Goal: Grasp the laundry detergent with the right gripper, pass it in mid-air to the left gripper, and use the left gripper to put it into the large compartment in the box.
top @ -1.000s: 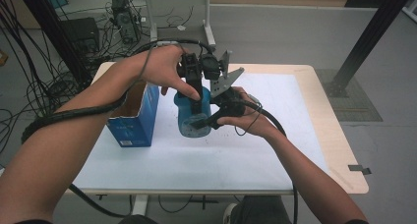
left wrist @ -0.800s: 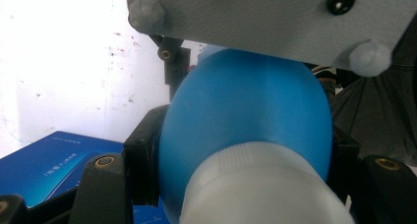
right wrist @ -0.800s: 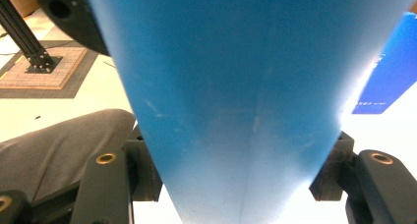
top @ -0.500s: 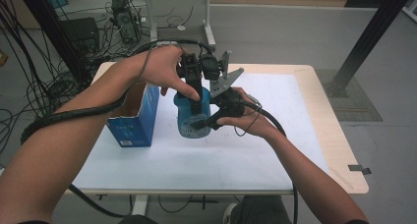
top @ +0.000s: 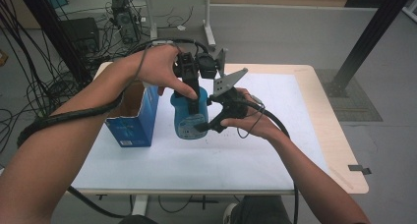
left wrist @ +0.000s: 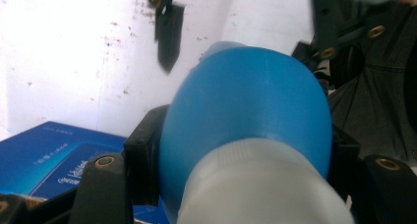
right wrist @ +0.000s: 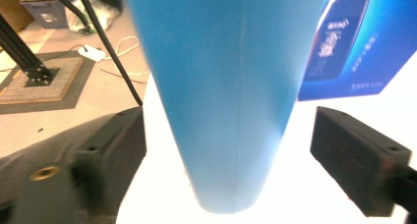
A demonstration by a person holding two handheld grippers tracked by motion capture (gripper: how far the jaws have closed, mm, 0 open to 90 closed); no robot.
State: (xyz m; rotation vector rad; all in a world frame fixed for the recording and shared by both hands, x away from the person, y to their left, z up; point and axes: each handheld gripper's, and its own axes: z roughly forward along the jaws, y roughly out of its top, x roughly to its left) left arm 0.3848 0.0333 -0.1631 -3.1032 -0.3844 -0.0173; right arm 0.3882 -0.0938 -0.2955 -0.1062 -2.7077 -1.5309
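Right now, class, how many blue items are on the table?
2: a blue bottle at the table's middle, held between both grippers, and an open blue box standing beside it on its left.

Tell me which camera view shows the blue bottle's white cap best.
The left gripper view: the white cap fills the foreground atop the blue bottle, whose shoulder sits between the left gripper's jaws. In the high view the left hand covers the bottle's top. The right gripper view shows the bottle's body between open jaws.
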